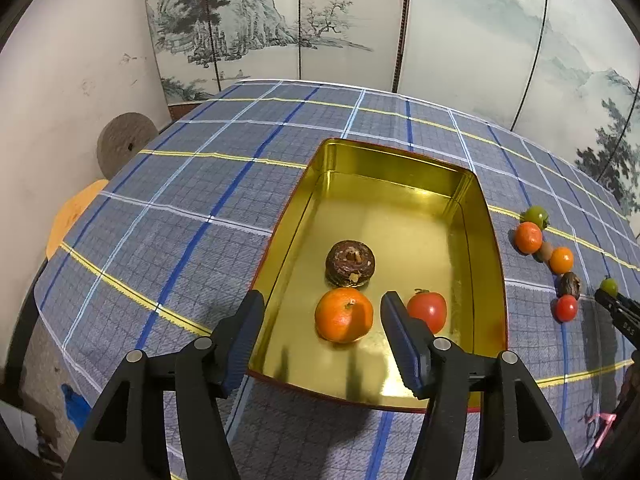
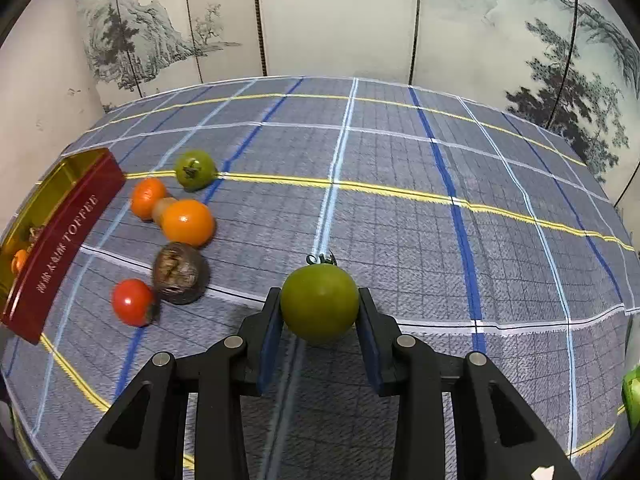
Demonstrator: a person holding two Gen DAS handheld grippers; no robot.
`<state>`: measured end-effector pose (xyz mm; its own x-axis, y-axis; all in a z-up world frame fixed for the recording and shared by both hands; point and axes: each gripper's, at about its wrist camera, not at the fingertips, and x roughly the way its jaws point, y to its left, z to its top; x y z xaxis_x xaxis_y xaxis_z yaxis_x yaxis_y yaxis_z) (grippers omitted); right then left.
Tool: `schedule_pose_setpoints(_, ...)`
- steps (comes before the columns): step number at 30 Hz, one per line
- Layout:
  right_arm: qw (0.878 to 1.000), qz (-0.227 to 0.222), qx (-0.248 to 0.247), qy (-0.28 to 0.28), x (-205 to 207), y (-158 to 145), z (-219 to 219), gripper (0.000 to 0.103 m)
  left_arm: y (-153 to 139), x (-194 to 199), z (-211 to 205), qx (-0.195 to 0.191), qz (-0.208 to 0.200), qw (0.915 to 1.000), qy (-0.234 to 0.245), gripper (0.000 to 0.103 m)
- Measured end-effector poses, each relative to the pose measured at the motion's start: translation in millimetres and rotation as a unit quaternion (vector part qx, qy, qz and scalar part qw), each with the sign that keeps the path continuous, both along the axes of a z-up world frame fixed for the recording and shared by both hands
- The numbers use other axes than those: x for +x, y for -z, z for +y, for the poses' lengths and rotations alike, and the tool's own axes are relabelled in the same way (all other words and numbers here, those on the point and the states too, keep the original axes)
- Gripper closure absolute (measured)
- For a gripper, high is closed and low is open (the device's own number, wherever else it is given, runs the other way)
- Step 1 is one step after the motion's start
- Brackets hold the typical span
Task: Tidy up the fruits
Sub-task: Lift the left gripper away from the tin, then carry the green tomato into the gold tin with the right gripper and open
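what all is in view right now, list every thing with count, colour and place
rectangular metal tin: one, gold inside, dark red outside, on the cloth
checked tablecloth: one, grey-blue with yellow, white and blue lines, covers the table
orange mandarin in the tin: one, near end
red tomato in the tin: one, beside that mandarin
dark brown round fruit in the tin: one, behind them
loose fruit cluster on the cloth: six; two orange, one green, one red, one dark brown, one small tan
green tomato: one, between the right fingers
painted folding screen: one, pale landscape, behind the table
left gripper: black, blue fingers, open over the tin
right gripper: black, shut on the green tomato
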<state>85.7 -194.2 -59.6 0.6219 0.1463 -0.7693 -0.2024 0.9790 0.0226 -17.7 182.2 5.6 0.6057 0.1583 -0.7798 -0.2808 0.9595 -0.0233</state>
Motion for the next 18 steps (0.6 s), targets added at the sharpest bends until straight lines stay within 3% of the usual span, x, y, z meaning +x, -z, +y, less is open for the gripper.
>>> schedule_pose_setpoints(10, 0.998, -0.016, 0.029, -0.05, -16, -27, 36, 0.07, -3, -5, 5, 0.002, -0.005, 1.0, -0.006, 0.041)
schedule_pose_setpoints(18, 0.989, -0.019, 0.049, -0.136, -34, -42, 97, 0.07, -5, -12, 16, 0.001, -0.006, 0.9997, -0.023, 0.041)
